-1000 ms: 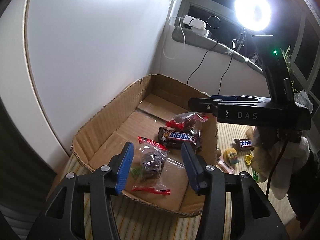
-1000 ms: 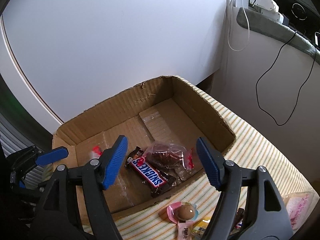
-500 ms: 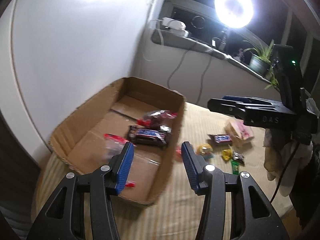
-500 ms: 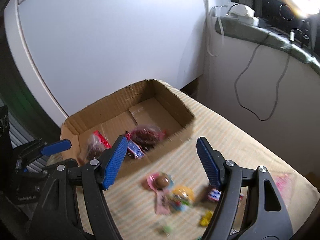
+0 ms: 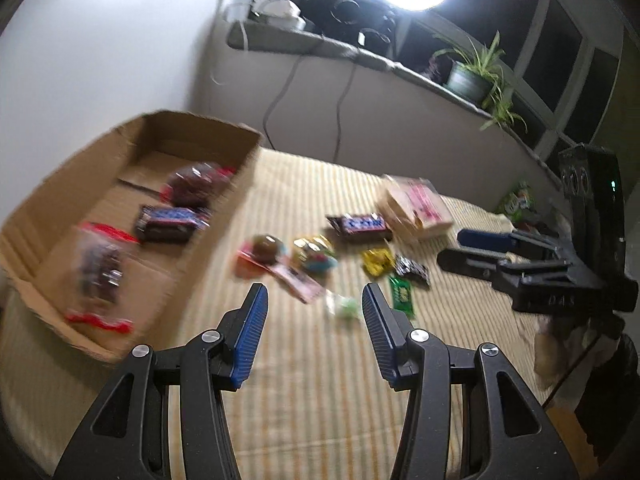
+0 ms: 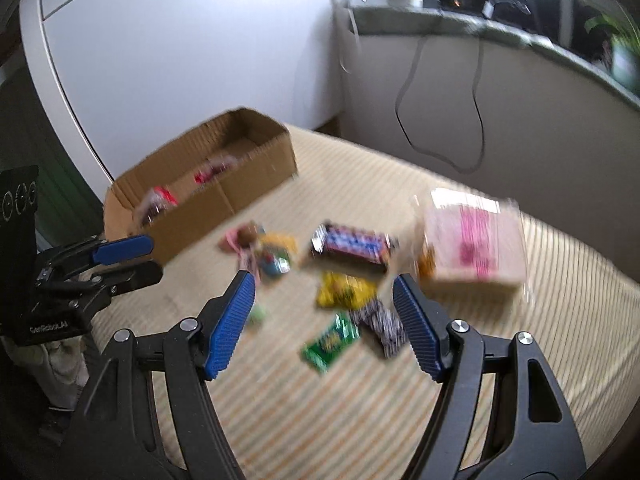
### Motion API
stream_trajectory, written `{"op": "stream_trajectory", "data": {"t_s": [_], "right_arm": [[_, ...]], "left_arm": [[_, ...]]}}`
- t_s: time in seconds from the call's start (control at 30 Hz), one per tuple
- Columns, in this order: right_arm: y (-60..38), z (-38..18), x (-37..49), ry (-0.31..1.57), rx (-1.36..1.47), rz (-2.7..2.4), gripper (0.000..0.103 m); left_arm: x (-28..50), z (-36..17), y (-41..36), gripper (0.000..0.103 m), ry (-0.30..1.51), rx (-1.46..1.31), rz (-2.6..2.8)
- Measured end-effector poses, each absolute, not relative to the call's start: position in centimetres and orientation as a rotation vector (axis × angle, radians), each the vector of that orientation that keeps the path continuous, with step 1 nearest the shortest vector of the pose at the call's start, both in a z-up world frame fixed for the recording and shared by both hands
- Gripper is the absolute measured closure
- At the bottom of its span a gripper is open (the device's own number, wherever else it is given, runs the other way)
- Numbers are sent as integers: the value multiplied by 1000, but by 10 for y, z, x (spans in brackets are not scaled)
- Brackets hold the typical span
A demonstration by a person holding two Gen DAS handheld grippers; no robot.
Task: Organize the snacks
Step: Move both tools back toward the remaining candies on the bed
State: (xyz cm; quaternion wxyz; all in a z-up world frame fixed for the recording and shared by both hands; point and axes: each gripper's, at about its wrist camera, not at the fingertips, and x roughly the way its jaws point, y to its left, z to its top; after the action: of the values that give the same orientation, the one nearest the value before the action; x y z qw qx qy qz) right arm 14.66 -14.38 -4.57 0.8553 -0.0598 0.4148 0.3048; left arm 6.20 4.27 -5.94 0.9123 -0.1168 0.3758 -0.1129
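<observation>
Both left tongs [image 5: 314, 322] and right tongs [image 6: 322, 320] gape empty, angled downward.

Cardboard box [image 5: 224, 216] at left with three packets inside — loose snacks [image 5: 356, 226] scattered on cloth [image 5: 320, 392] right of it

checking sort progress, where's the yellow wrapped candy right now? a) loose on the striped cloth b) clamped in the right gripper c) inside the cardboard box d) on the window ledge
a, the yellow wrapped candy lies on the striped cloth among other loose snacks, outside the cardboard box and ahead of the open, empty right gripper.
</observation>
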Motion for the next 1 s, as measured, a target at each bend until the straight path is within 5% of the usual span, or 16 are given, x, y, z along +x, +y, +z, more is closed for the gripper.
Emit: {"op": "stream_trajectory", "data": {"t_s": [0.13, 0.4, 0.8, 1.0], "right_arm": [[-155, -68, 137, 938, -71, 632, 29], [-152, -109, 145, 1069, 28, 628, 53], [-127, -118, 155, 1050, -103, 586, 64], [-123, -118, 157, 1034, -203, 582, 79]], "left_arm": [[65, -69, 28, 57, 807, -231, -263], [77, -88, 13, 61, 865, -214, -284], [95, -98, 4, 62, 877, -128, -295], [101, -105, -6, 69, 893, -80, -304]]}}
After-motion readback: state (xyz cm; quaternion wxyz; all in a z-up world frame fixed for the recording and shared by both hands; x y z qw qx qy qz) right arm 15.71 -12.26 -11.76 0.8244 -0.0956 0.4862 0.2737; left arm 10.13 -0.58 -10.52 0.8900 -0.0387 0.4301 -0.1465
